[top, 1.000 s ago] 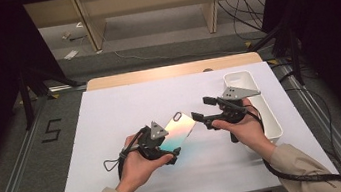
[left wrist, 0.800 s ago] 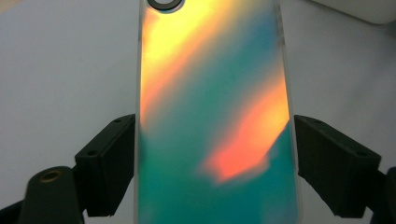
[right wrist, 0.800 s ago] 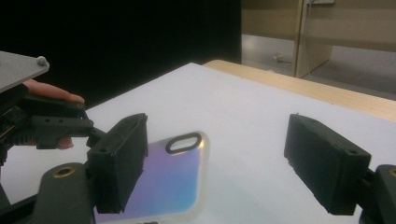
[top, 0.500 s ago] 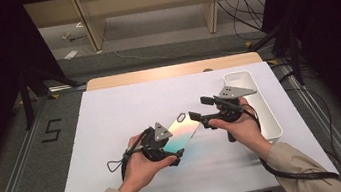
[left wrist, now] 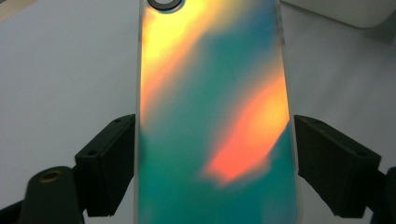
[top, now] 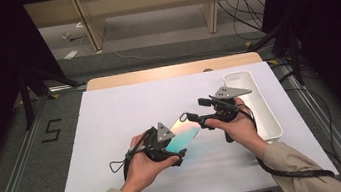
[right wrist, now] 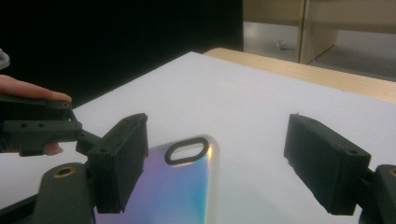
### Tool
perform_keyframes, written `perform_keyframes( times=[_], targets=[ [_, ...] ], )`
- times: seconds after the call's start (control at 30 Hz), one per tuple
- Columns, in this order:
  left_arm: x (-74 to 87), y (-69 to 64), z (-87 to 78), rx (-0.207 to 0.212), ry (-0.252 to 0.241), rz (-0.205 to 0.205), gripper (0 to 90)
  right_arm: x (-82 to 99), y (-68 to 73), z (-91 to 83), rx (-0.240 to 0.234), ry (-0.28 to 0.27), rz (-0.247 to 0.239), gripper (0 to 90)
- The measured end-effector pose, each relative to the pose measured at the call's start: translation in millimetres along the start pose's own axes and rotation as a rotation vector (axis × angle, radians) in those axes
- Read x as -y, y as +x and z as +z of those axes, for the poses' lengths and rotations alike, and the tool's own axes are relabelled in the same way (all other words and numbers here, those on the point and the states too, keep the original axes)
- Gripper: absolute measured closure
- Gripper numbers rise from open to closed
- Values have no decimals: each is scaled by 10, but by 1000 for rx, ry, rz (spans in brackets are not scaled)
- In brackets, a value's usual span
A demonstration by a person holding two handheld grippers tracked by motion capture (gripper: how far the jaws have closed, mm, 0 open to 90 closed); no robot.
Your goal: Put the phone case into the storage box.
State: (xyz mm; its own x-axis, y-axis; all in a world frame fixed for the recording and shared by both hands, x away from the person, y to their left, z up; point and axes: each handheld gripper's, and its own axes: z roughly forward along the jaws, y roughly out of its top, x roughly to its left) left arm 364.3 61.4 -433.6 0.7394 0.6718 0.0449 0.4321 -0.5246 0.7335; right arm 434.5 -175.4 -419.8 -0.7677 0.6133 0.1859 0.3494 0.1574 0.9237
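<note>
From above, the left gripper (top: 179, 151) clasped an iridescent phone case (top: 182, 136) above the white sheet (top: 110, 114), its camera end offered to the right gripper (top: 193, 118); a white tray (top: 262, 113) sat right. Along the left gripper (left wrist: 212, 158), both jaws pressed the phone case (left wrist: 210, 116) edges, steadying it. The right gripper (right wrist: 215, 163) stood unclenched, the phone case (right wrist: 182, 186) below its jaws; wooden shelving (right wrist: 322, 28) lay beyond.

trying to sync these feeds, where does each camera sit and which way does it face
High view: above the person's side, facing forward and down on the table; forearms, both hands.
Left gripper view: on the left gripper, along its jaws clamping the phone case.
Right gripper view: on the right gripper, open jaws.
Shared: the phone case.
</note>
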Motion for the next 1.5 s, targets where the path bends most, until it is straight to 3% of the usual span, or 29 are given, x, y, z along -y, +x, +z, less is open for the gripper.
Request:
perform_keyframes(
  times=[0.2, 0.87, 1.5],
  targets=[
    [-12, -43, 19, 24, -8, -3, 172, 22, -15, 58, -2, 19, 15, 226],
    [-22, -77, 42, 15, -14, 15, 172, 131, -20, 195, -30, 83, 64, 280],
    [-24, -87, 51, 19, -23, 17, 172, 121, -25, 218, -55, 87, 117, 469]
  ],
)
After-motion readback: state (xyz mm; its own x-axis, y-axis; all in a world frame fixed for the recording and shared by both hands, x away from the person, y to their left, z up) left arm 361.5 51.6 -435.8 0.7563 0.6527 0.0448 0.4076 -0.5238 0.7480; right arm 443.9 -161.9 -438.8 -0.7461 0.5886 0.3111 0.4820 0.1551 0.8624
